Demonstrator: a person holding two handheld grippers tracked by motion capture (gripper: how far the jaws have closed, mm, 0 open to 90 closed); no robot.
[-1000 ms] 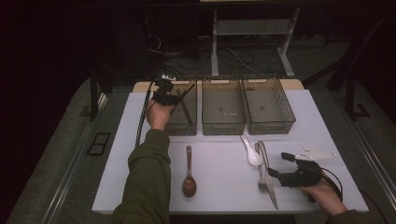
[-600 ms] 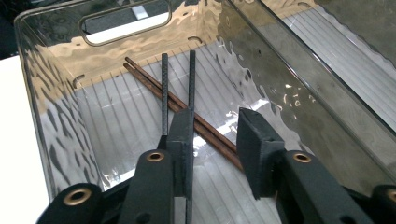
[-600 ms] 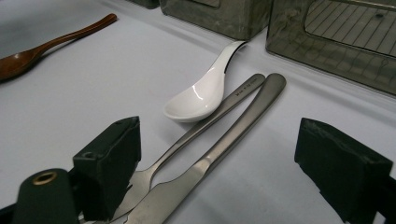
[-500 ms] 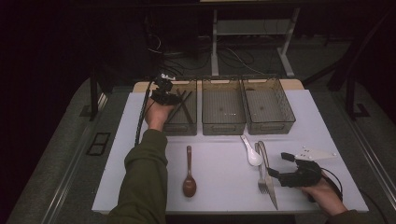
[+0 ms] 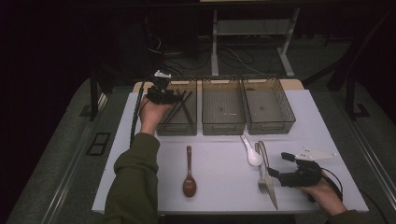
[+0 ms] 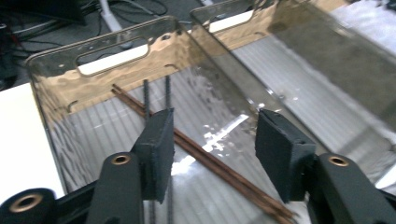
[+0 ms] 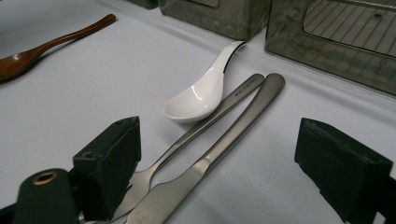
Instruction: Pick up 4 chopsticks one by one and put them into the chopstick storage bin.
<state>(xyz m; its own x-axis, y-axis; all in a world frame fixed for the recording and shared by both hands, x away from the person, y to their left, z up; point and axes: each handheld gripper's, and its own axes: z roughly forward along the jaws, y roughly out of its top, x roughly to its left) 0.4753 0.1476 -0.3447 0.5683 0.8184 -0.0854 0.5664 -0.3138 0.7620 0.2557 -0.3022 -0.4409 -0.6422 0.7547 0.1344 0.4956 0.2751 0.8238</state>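
Steel fork (image 7: 154,172), knife (image 7: 219,149) unmoved, both grippers same spots

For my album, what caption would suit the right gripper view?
Open right gripper poised over a steel fork and knife, beside a white ceramic spoon.

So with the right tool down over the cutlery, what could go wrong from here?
The fork and knife lie touching side by side between the open right tool, so closing may catch both or skid one away. The white spoon rests against the fork and could get knocked. The left tool, open inside the left bin, might snag the chopsticks when lifting.
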